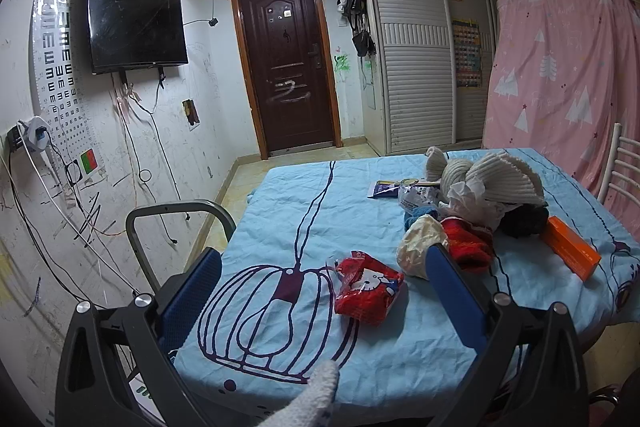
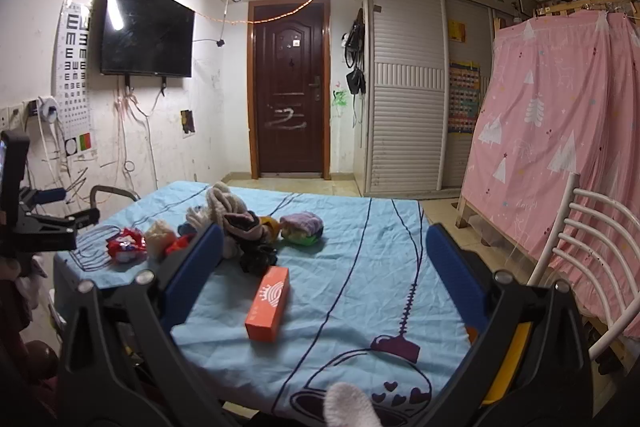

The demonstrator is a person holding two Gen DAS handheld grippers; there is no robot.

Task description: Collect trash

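Note:
A table with a light blue cloth holds a heap of things. A red Hello Kitty wrapper lies nearest my left gripper, which is open and empty just above the table's near edge. Behind it lie a crumpled cream bag, a red knit piece, white tissue, a blue packet and an orange box. My right gripper is open and empty over the cloth, with the orange box between its fingers. The red wrapper lies far left.
Knit hats and dark clothes are piled mid-table, with a purple-green bundle beside them. A grey chair back stands at the table's left, a white chair at the right. A pink curtain hangs right.

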